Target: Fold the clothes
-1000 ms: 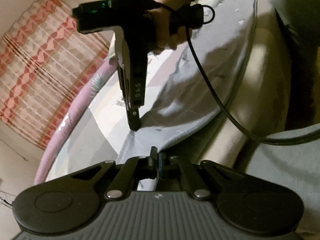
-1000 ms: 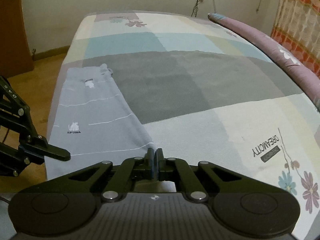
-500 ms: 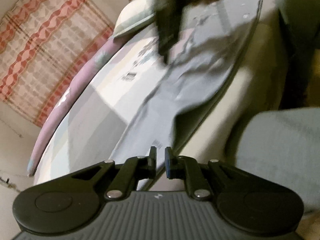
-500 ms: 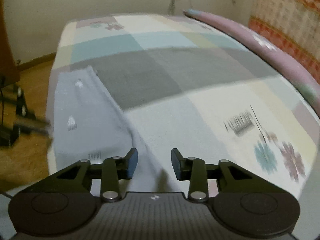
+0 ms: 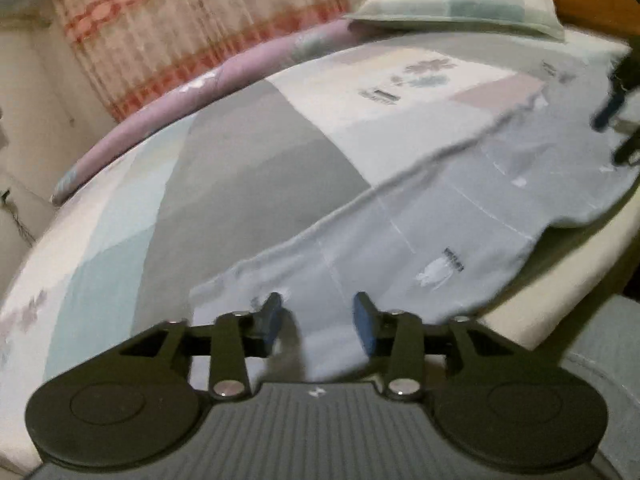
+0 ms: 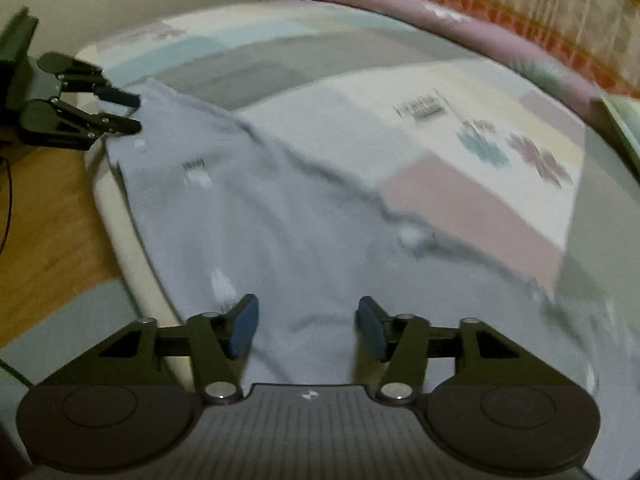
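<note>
A: Grey-blue cloth, that garment (image 5: 400, 240), is lying along the near edge of the bed (image 5: 248, 184), one side hanging slightly over the mattress rim.

B: Which way is it running?

A: Its long axis is stretching from one gripper to the other. The left gripper (image 5: 318, 318) is hovering over one end, and the right gripper (image 6: 306, 326) is hovering over the opposite end.

B: Are the jaws holding anything?

A: No. Both pairs are standing wide, with cloth showing in the gap but nothing pinched. (In the right view the left gripper (image 6: 120, 114) is showing at the far end, jaws parted there too.)

B: So which hand is nearer to what?

A: Each is sitting right at its own end, so neither is needing to reach far. The fabric is lying straight ahead of and below both sets of jaws.

B: And the fold?

A: I judge it is going to bring one end toward the other along that axis, though some wrinkles near the right end are looking unsettled.
</note>
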